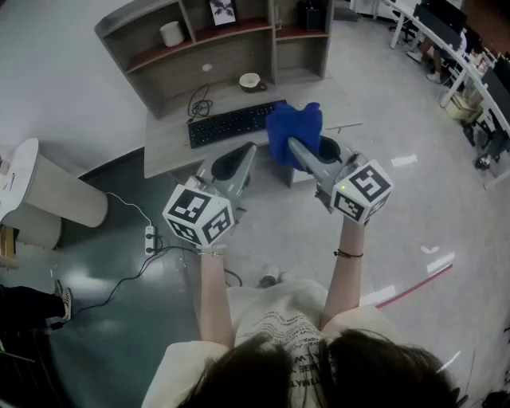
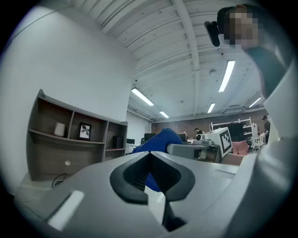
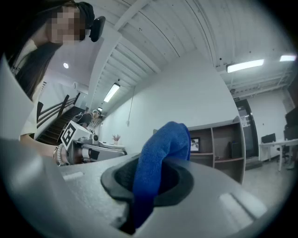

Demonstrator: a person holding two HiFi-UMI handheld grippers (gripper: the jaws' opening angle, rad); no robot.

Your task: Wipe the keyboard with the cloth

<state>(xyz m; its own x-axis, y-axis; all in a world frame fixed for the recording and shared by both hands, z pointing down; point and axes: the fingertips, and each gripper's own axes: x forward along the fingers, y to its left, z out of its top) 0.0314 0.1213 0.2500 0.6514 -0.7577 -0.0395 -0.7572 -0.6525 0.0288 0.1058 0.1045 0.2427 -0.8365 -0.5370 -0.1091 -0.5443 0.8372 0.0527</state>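
Note:
A black keyboard point(image 1: 235, 123) lies on the grey desk point(image 1: 171, 150). My right gripper point(image 1: 296, 146) is shut on a blue cloth point(image 1: 293, 135), which hangs above the desk's right end beside the keyboard. In the right gripper view the cloth point(image 3: 160, 160) bulges up out of the closed jaws. My left gripper point(image 1: 248, 151) is held over the desk's front edge, below the keyboard, shut with nothing in it. In the left gripper view its jaws meet, and the cloth point(image 2: 158, 142) and the right gripper point(image 2: 198, 149) show behind them.
On the desk stands a shelf unit point(image 1: 215, 40) with a white cup point(image 1: 170, 33), a framed picture point(image 1: 222, 9) and a bowl point(image 1: 251, 80). A cable point(image 1: 199, 102) lies behind the keyboard. A power strip point(image 1: 149, 238) lies on the floor, with a white round table point(image 1: 19, 171) at left.

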